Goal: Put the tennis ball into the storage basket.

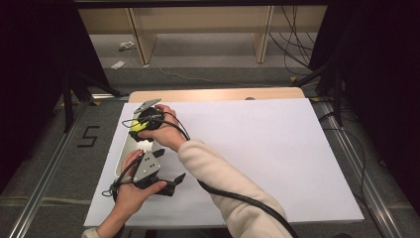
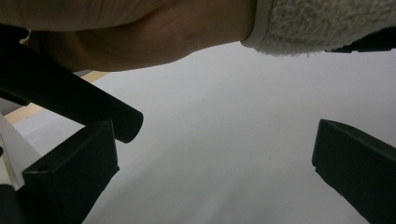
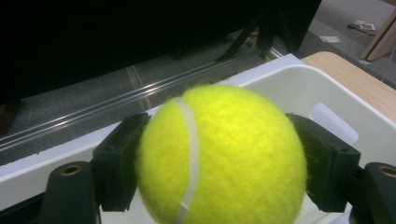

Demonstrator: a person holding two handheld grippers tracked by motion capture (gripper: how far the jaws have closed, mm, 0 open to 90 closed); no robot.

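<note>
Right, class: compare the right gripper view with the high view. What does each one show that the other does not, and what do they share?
Right gripper view alone: the white seam on the tennis ball, both black pads pressed against its sides, and the handle cut-out in the white bin.

High view alone: the left gripper, open and empty over the white table cover, plus both hands and the cream sleeve.

Shared: the ball held in the right gripper above the bin.

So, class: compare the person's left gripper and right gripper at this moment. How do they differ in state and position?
The right gripper is shut on a yellow tennis ball; the left gripper is open and holds nothing. The right gripper sits over the white bin at the table's left edge; the left gripper is nearer the person, over the white sheet. Both have black jaws and a trailing cable.
</note>
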